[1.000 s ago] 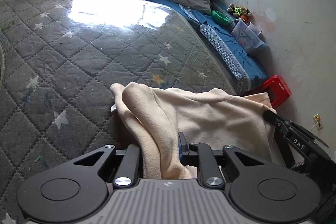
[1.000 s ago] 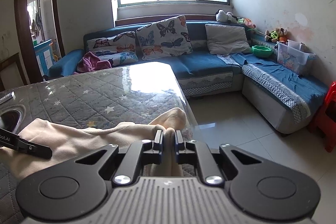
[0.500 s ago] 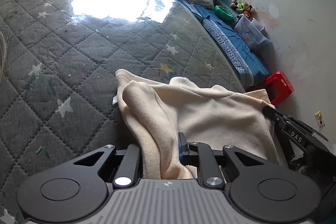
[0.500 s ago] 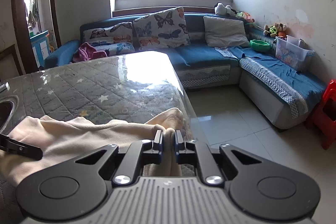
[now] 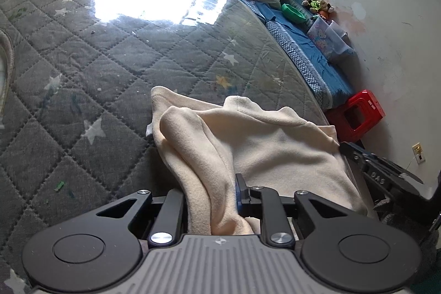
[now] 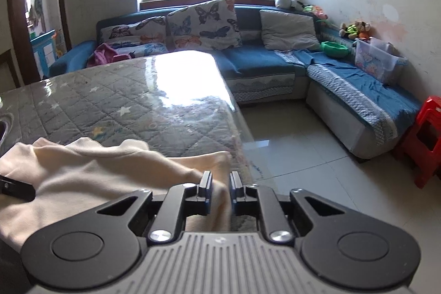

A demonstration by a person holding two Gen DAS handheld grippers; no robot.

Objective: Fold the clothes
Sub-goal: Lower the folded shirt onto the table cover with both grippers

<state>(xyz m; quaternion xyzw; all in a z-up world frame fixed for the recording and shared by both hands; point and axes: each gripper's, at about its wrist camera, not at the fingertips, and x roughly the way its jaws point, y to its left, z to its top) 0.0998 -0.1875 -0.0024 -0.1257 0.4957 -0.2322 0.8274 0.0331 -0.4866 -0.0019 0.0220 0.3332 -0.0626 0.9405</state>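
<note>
The cream fleece garment (image 5: 275, 145) lies bunched at the near right edge of the quilted grey table (image 5: 110, 68), a thick fold of it gripped in the left gripper (image 5: 210, 200), while the right gripper (image 6: 220, 192), its jaws just opening, stands parted around the garment's near right corner.

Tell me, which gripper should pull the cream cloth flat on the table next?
Left, probably. The left gripper has a thick bunch of the cream cloth between its jaws. The right gripper has just been opening; its jaws show a gap, with only the cloth's edge there.
</note>
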